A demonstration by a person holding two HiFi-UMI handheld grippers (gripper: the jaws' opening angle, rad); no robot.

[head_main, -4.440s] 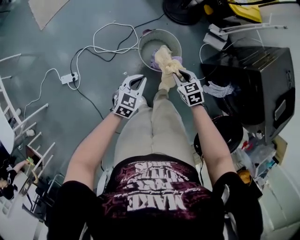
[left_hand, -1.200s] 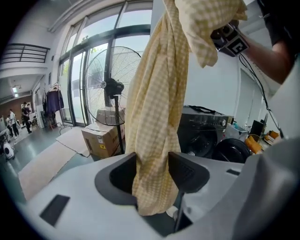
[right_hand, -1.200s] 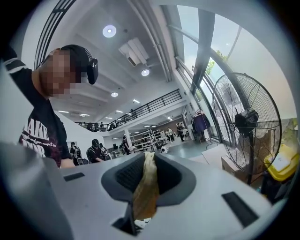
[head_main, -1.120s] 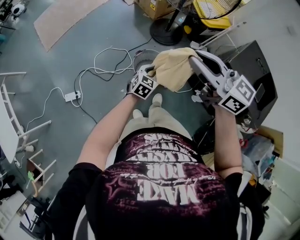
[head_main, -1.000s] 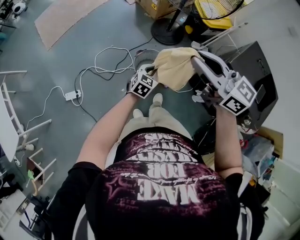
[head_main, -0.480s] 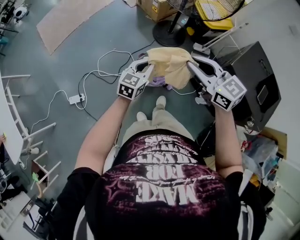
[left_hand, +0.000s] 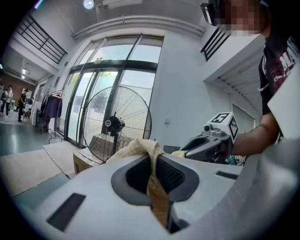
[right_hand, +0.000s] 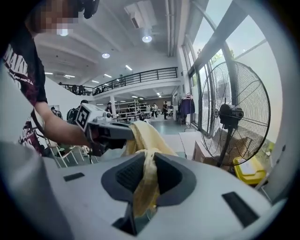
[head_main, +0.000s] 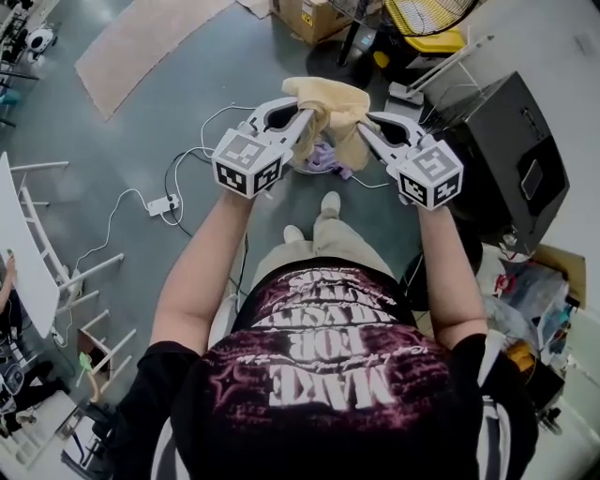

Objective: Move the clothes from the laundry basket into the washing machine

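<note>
- The grey floor [head_main: 187,103] takes up most of the head view, with a pale rug [head_main: 141,42] at its upper left edge and white cables looping across it.
- A black box-shaped appliance [head_main: 511,155] stands at the person's right, well apart from both grippers; its door does not show from here.
- A large pedestal fan [left_hand: 117,124] stands in front of tall windows, with a cardboard box [head_main: 309,14] on the floor beside it.
- The yellow cloth [head_main: 323,94] hangs in the air in front of the person, stretched between the two grippers and bunched in the middle. It is above the floor and in neither the basket nor any machine.
- The left gripper [head_main: 302,117] is clamped on the cloth's left end. In the left gripper view a fold of the fabric runs down between the closed jaws.
- The right gripper [head_main: 364,127] is clamped on the cloth's right end. In the right gripper view the fabric is likewise pinched between its jaws, and the left gripper shows just beyond it.
- The two grippers point toward each other, with their tips near one another.
- Purple clothing [head_main: 323,157] lies low down under the held cloth, in front of the person's shoes; the basket round it can hardly be made out.
- A white power strip [head_main: 161,204] lies on the floor to the left.
</note>
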